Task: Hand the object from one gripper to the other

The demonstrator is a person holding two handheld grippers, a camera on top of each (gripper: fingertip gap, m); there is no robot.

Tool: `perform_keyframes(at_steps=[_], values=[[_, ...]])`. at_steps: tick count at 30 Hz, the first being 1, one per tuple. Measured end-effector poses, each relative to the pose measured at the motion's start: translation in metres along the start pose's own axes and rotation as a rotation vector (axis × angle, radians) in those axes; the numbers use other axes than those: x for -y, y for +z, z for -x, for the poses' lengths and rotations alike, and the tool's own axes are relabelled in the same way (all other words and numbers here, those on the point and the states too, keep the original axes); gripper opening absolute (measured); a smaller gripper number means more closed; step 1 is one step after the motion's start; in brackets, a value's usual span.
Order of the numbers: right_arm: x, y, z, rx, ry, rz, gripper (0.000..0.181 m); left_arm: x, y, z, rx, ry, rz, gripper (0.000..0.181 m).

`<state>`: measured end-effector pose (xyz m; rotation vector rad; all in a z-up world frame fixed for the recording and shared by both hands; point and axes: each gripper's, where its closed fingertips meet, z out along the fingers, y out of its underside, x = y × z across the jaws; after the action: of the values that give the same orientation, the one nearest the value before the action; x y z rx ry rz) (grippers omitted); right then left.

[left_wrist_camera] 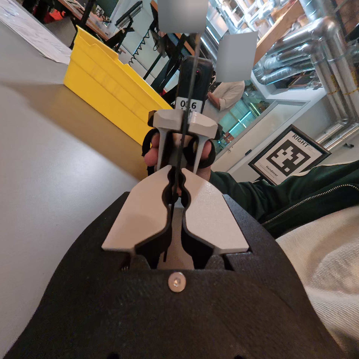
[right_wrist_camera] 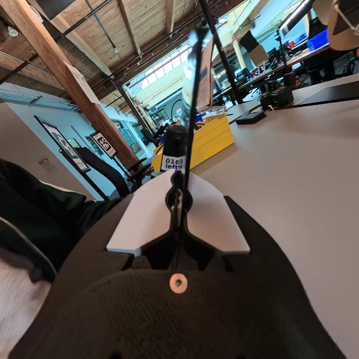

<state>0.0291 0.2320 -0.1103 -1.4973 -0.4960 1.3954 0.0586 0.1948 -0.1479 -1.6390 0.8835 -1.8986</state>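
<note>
Both grippers, left point(left_wrist_camera: 176, 172) and right point(right_wrist_camera: 179, 175), pinch one thin, flat black object point(right_wrist_camera: 192, 108) edge-on; far behind sits a yellow bin point(left_wrist_camera: 108, 85).

We cannot tell what the thin dark object point(left_wrist_camera: 191, 81) is: it shows only edge-on, its top hidden behind a grey patch in the left wrist view. In the right wrist view its upper part point(right_wrist_camera: 191, 77) is blurred. The yellow bin's point(right_wrist_camera: 211, 136) contents are mostly hidden behind its wall. The paper sheet point(left_wrist_camera: 29, 33) on the surface point(left_wrist_camera: 48, 174) runs off the picture's edge.
</note>
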Motion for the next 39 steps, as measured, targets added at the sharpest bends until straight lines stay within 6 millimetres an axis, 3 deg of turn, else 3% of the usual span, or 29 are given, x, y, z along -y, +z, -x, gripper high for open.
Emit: perform_keyframes(at_steps=[7, 14, 18, 26, 29, 32, 36, 39], values=[[-0.005, -0.001, 0.002, 0.006, -0.018, 0.069, 0.002, 0.007, -0.007, -0.001, -0.005, -0.008, -0.011, 0.039], [-0.001, -0.007, 0.004, 0.050, 0.040, 0.073, 0.002, 0.029, -0.027, -0.002, -0.014, 0.023, -0.096, 0.056], [-0.019, -0.001, 0.011, 0.089, 0.067, 0.186, 0.002, 0.040, -0.037, -0.003, -0.033, 0.006, -0.143, 0.060], [-0.069, 0.025, 0.028, 0.155, 0.224, 0.384, 0.002, 0.037, -0.038, -0.006, -0.057, -0.042, -0.114, 0.048], [-0.083, 0.030, 0.030, 0.148, 0.238, 0.442, 0.002, 0.035, -0.039, -0.006, -0.058, -0.049, -0.088, 0.028], [-0.087, 0.031, 0.028, 0.134, 0.256, 0.450, 0.002, 0.030, -0.040, -0.002, -0.024, -0.042, -0.042, 0.006], [-0.088, 0.031, 0.019, 0.087, 0.211, 0.448, 0.005, 0.030, -0.041, 0.004, 0.048, -0.011, -0.022, 0.006], [-0.076, 0.031, 0.014, 0.065, 0.194, 0.365, 0.036, 0.040, -0.048, 0.008, 0.096, 0.010, -0.079, 0.006]])
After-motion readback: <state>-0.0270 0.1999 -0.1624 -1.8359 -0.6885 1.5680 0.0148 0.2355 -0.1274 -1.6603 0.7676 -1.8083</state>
